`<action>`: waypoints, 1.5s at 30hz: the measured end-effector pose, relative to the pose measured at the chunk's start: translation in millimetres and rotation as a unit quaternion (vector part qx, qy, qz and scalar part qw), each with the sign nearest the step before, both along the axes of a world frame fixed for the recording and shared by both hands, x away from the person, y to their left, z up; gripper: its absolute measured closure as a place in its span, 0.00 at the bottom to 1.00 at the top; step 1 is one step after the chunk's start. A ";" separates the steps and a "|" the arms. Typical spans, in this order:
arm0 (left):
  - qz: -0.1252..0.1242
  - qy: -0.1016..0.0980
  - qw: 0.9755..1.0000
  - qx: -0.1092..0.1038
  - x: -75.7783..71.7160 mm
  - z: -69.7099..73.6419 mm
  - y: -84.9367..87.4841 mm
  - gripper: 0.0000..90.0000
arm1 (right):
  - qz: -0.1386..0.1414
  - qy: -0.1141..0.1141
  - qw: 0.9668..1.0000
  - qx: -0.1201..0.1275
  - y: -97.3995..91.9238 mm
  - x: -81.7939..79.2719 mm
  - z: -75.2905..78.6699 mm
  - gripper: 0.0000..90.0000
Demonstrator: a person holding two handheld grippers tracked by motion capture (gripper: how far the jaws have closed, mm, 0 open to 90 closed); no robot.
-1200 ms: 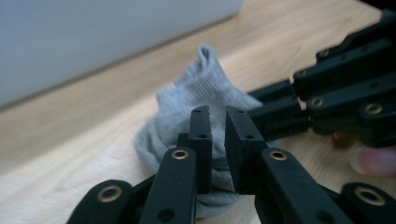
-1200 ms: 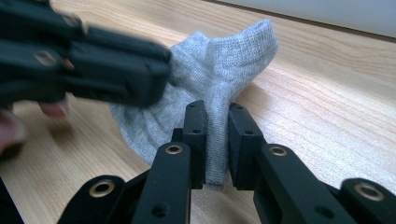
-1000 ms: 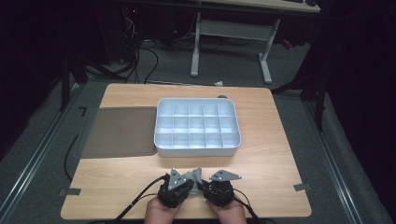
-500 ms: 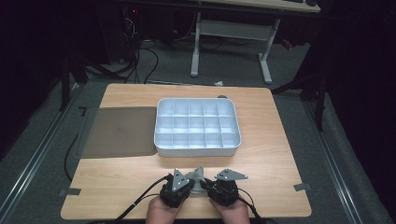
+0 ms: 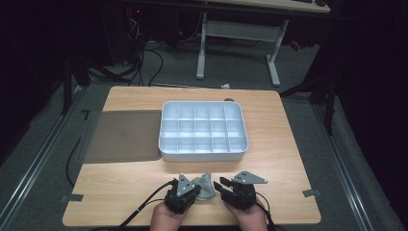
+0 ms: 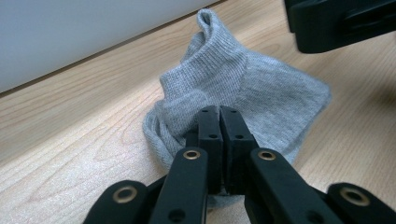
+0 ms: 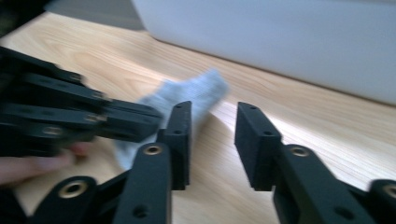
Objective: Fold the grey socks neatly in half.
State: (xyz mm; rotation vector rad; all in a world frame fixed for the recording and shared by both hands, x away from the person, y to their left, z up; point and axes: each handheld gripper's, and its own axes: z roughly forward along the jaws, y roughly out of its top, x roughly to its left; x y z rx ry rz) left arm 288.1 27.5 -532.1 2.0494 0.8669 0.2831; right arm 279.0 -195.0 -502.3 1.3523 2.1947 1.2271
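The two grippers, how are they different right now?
The left gripper has its fingers shut on the grey sock; the right gripper has just been opening, its fingers apart over bare table, nothing between them. In the high view, left touches the sock, right sits beside it. Both are black and hand-held.

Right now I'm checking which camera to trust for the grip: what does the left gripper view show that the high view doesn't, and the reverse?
Left gripper view: the left gripper shut on a fold of the ribbed grey knit sock. High view: the white compartmented plastic tray, the dark grey mat, and the right gripper beside the sock. Both share the sock on the light wooden table.
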 end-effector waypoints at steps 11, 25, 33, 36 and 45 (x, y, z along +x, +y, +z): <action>-0.001 0.002 1.000 -0.001 0.2 0.0 0.4 0.98 | 0.001 0.009 0.998 -0.059 17.7 9.8 -20.5 0.93; -0.003 0.002 1.000 -0.002 0.5 0.0 0.9 0.98 | 0.056 -0.019 0.996 -0.064 42.6 0.3 -12.4 1.00; -0.003 0.003 1.000 -0.004 0.9 -0.1 0.9 0.98 | 0.065 -0.029 0.996 -0.054 42.9 -7.0 -8.4 1.00; -0.002 0.002 1.000 -0.008 0.7 0.2 1.5 0.96 | 0.058 -0.028 0.996 -0.056 41.4 -6.2 -9.5 1.00; 0.007 -0.005 0.997 -0.079 1.6 7.9 20.1 0.89 | 0.040 -0.021 0.997 -0.061 35.6 -1.8 -13.2 0.99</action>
